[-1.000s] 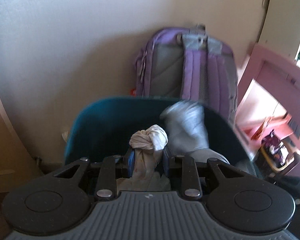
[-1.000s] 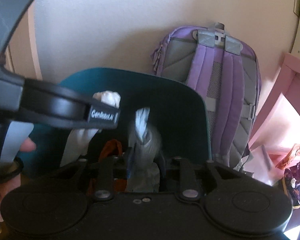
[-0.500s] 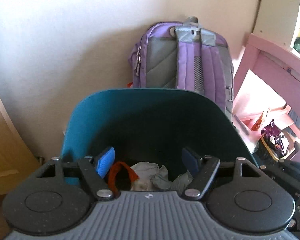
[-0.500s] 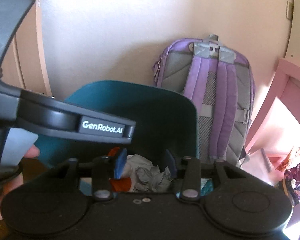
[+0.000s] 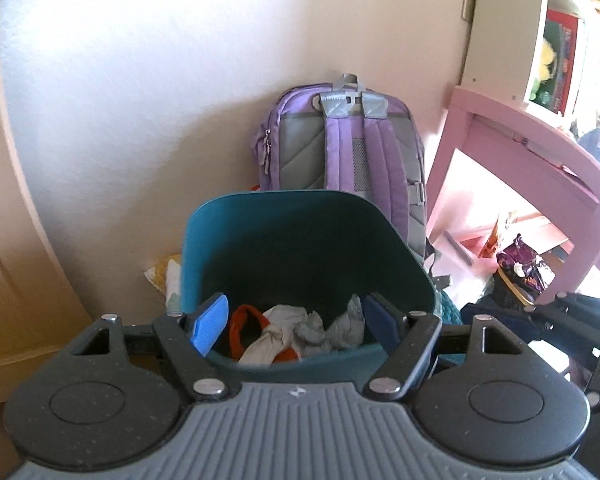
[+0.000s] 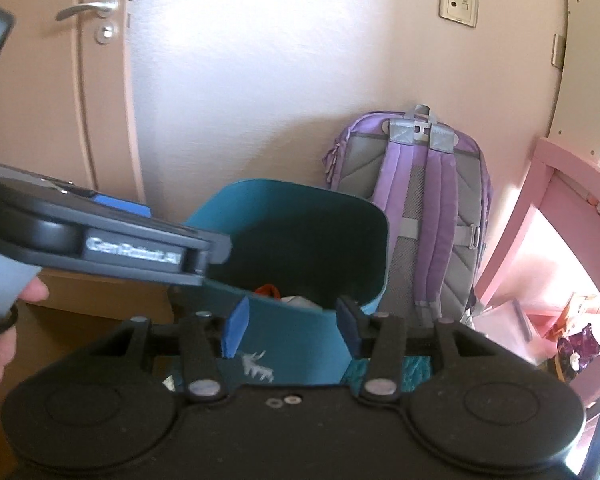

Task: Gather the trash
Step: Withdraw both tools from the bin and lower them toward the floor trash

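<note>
Above a teal bin (image 5: 300, 248) holding crumpled tissues (image 5: 300, 330), the left gripper (image 5: 296, 324) hung with fingers apart, gripping nothing. The right gripper (image 6: 290, 332) likewise gaped empty beside a purple backpack (image 6: 420, 208).

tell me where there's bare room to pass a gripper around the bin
Free: above the teal plastic bin and the wooden floor on its door side. Crowded: the purple backpack behind it, and wrappers under the pink desk.
</note>
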`<state>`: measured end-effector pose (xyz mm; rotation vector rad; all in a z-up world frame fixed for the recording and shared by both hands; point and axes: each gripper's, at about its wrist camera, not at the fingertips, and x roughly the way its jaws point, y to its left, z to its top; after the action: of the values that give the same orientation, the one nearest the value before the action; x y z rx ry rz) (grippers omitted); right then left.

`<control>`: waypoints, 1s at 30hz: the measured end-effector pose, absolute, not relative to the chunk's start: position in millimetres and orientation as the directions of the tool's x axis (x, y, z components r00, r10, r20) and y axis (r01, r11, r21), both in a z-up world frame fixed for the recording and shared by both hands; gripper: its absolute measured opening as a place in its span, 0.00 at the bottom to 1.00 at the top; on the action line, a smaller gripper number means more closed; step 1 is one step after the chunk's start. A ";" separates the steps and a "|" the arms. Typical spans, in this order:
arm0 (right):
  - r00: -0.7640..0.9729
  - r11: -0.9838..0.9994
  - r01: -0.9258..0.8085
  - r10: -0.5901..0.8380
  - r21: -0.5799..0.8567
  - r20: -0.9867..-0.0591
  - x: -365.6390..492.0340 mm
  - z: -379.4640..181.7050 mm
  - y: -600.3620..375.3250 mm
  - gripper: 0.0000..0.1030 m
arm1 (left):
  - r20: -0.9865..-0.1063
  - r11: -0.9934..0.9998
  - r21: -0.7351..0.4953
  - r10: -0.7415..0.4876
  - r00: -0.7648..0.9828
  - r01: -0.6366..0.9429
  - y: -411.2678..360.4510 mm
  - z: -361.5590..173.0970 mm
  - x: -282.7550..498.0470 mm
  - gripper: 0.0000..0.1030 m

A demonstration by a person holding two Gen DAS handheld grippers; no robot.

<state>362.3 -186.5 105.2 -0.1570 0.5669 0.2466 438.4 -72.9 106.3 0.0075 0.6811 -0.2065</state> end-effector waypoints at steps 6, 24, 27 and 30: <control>0.800 0.946 -0.316 0.225 -0.071 -0.556 312.2 98.6 -180.1 0.54 | -0.607 0.979 -0.043 -0.184 0.773 0.200 -57.0 116.1 381.6 0.78; 0.699 0.922 -0.386 0.293 0.001 -0.652 240.5 -6.9 -160.5 0.56 | -0.697 0.974 -0.043 -0.189 0.692 0.223 14.5 40.7 248.2 0.82; 0.666 0.922 -0.387 0.287 0.010 -0.689 239.0 -43.9 -154.3 0.56 | -0.721 0.977 -0.049 -0.177 0.669 0.207 28.2 14.0 239.3 0.84; 0.625 0.927 -0.375 0.257 0.005 -0.737 241.6 -86.4 -147.3 0.56 | -0.748 0.977 -0.056 -0.177 0.640 0.205 42.2 -17.4 237.6 0.84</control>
<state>241.6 -147.3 -86.4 -0.1546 0.8192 0.3643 237.6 42.2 -17.4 0.0346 0.8488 -0.2177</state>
